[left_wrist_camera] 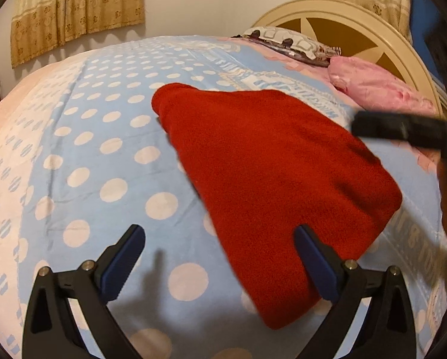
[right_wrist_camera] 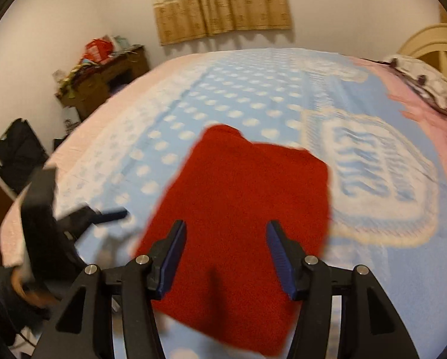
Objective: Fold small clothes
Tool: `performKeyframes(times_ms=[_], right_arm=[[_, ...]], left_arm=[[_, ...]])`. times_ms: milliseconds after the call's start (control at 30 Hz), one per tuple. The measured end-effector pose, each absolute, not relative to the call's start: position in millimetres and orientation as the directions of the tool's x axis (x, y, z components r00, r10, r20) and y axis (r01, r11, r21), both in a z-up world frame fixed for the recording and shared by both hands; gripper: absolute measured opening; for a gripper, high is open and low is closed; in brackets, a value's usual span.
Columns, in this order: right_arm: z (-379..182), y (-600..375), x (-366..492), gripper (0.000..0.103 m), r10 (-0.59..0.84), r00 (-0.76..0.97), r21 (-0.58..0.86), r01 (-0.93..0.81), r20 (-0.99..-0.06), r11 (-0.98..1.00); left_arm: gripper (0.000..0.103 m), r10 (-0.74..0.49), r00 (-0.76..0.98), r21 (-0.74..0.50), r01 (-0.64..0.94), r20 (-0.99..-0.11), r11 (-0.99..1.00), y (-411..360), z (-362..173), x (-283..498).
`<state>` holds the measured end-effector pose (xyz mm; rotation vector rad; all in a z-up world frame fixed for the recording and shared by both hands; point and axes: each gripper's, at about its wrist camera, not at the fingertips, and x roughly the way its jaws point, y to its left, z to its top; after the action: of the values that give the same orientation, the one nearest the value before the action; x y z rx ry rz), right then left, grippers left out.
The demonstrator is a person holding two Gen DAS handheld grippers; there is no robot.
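Curtains (left_wrist_camera: 76, 6) hang at the far left of the left wrist view, above a bed (left_wrist_camera: 82, 149) spread with a light blue blanket dotted white. On that blanket, near the middle, lies the red garment (left_wrist_camera: 271, 179), folded into a flat, roughly wedge-shaped piece, its narrow end pointing toward the far side of the bed. The left tool (left_wrist_camera: 220, 257) hangs over the blanket with its jaws spread as wide as they go and nothing between the pads; its right finger (left_wrist_camera: 316, 263) shows in front of the garment's near edge, but whether it touches the cloth I cannot tell. Farther right, the right tool (left_wrist_camera: 403, 130) appears as a dark blurred bar above the garment's right side, with pink pillows (left_wrist_camera: 382, 86) and a cream headboard (left_wrist_camera: 358, 33) behind. In the right wrist view, a cluttered wooden desk (right_wrist_camera: 103, 74) stands by the wall at left, and the left tool (right_wrist_camera: 109, 214) shows there blurred, over the blanket just left of the garment. The red garment (right_wrist_camera: 241, 209) fills the centre, and the right tool (right_wrist_camera: 226, 260) hovers above its near part, jaws about half apart, gripping nothing. Pillows (right_wrist_camera: 424, 80) lie at the far right.
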<state>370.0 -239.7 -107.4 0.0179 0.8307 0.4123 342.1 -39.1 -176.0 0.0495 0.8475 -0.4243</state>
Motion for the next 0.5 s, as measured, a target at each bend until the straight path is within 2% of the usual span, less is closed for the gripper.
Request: performKeyframes(times_ms=[100,200,367,500], right_arm=[[-124,-212,396,0.057,0.353,0.509,0.167,-0.374,-0.785,0.912],[-161,-199,425,0.057,0.233,0.434,0.093,-0.32,-0.87,0.943],[-169,-218,434,0.058,0.321,0.431,0.204,-0.296,-0.843,0.933],[-170,-218,424,0.058,0.335,0.458,0.189,-0.335,-0.824,0.923]], left_arm=[[0.103,-0.346,0.577,-0.136,0.375,-0.74,0.917,-39,-177,343],[0.103,-0.342,0.571,-0.138,0.369,-0.747,0.919,-38,-175,343],[0.103,-0.332,0.558,-0.12,0.382,-0.76,0.916,-40,-167,344],[0.103,-0.339,0.577,-0.122,0.38,-0.743,0.917,-43,-150,346]])
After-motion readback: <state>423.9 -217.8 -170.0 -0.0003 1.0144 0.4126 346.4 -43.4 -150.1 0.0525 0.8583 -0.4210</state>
